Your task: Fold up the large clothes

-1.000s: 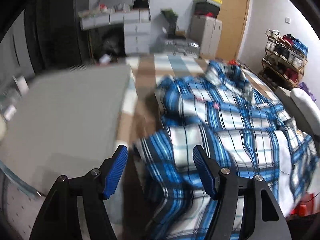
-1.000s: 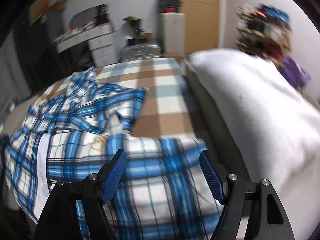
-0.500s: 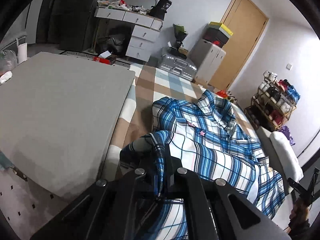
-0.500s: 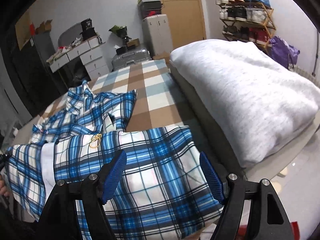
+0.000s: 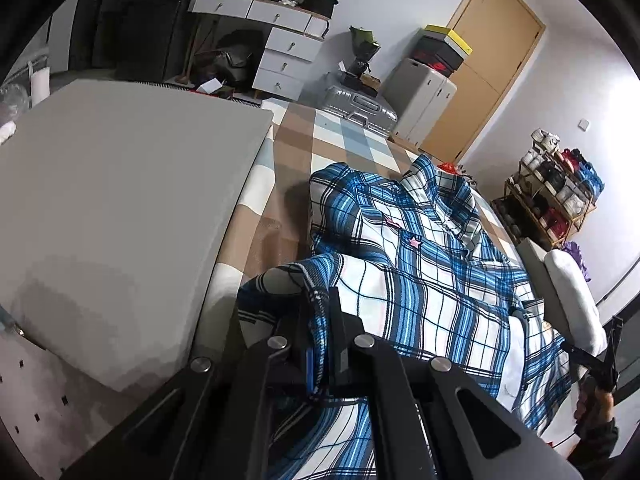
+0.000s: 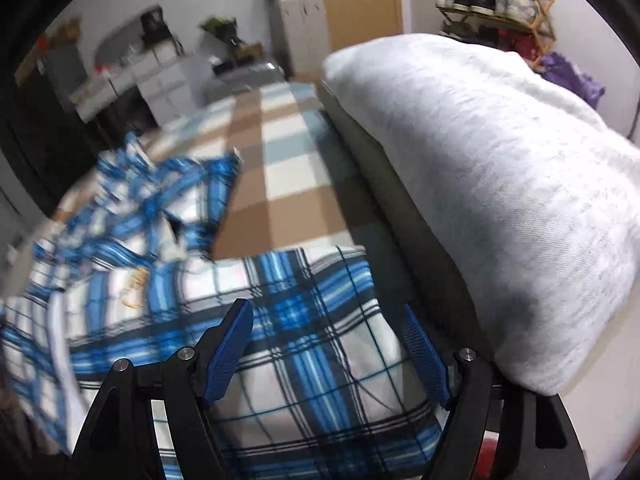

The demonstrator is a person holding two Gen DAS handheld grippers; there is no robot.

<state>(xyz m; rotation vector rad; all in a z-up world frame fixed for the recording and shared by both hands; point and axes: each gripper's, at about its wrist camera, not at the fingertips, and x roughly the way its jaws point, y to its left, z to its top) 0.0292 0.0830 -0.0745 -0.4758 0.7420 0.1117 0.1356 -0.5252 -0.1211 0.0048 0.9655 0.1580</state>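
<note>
A large blue, white and black plaid shirt [image 5: 424, 280] lies spread on a bed with a brown, white and pale blue checked cover [image 5: 320, 148]. My left gripper [image 5: 320, 328] is shut on the shirt's near left hem and holds a bunched fold of it. In the right wrist view the shirt [image 6: 304, 344] hangs over the near bed edge. My right gripper [image 6: 332, 344] is open, its blue pads [image 6: 228, 348] on either side of the shirt's near right corner, just above the cloth.
A large grey board [image 5: 112, 200] lies left of the bed. A white pillow [image 6: 500, 184] lies along the bed's right side. White drawers [image 5: 284, 60], a silver suitcase [image 5: 360, 104], a wooden door [image 5: 488, 60] and a shoe rack [image 5: 556, 200] stand beyond.
My left gripper has closed on the shirt's hem and stayed shut on it. My right gripper has stayed open and moved closer over the shirt's near right corner.
</note>
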